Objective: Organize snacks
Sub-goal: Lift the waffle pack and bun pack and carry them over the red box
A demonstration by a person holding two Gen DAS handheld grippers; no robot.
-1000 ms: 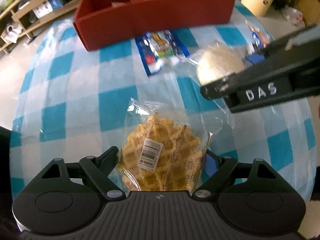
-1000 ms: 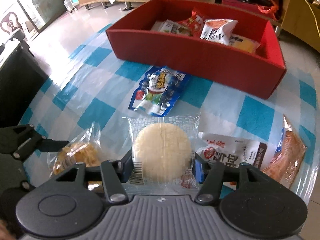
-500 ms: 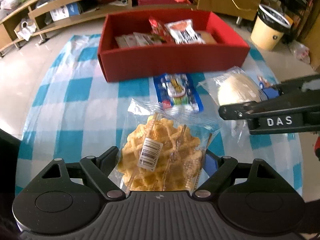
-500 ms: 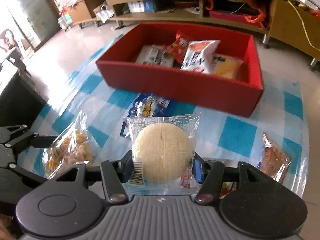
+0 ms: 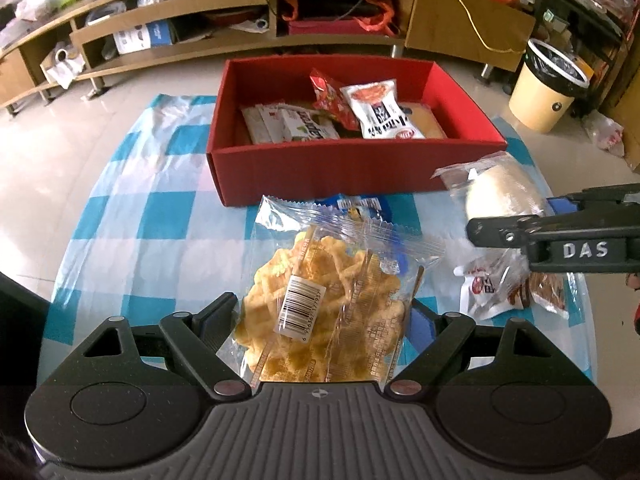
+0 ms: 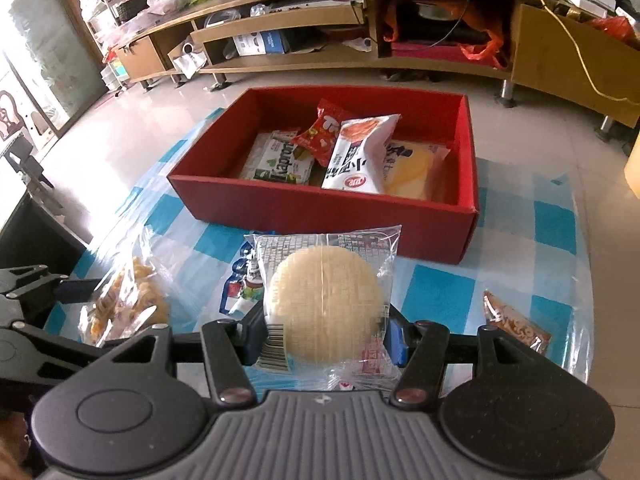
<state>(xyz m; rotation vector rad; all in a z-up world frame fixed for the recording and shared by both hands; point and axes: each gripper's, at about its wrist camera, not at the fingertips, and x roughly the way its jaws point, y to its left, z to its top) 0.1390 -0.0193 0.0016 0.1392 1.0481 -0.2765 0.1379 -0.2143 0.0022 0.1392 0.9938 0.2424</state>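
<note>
My left gripper point(image 5: 324, 320) is shut on a clear bag of yellow twisted crackers point(image 5: 328, 304), held above the checked tablecloth. My right gripper point(image 6: 324, 332) is shut on a clear packet with a round pale cake point(image 6: 322, 312). Both packets hang short of the red box point(image 5: 352, 172), which lies ahead and holds several snack packets. From the left wrist view the right gripper point(image 5: 556, 236) shows at the right with the round cake point(image 5: 500, 196). In the right wrist view the left gripper point(image 6: 60, 292) and the cracker bag point(image 6: 124, 304) show at the left.
A blue packet point(image 6: 240, 280) lies on the blue-and-white tablecloth point(image 6: 440, 296) before the box point(image 6: 320, 208). A brown snack pack point(image 6: 516, 328) and a white-red packet point(image 5: 488, 288) lie at the right. Beyond the table stand low wooden shelves point(image 5: 160, 40) and a cream bin point(image 5: 548, 84).
Both grippers have risen with their packets still gripped. The red box now shows from higher up, with its inside in full view. The blue packet sits partly hidden behind the packets.
</note>
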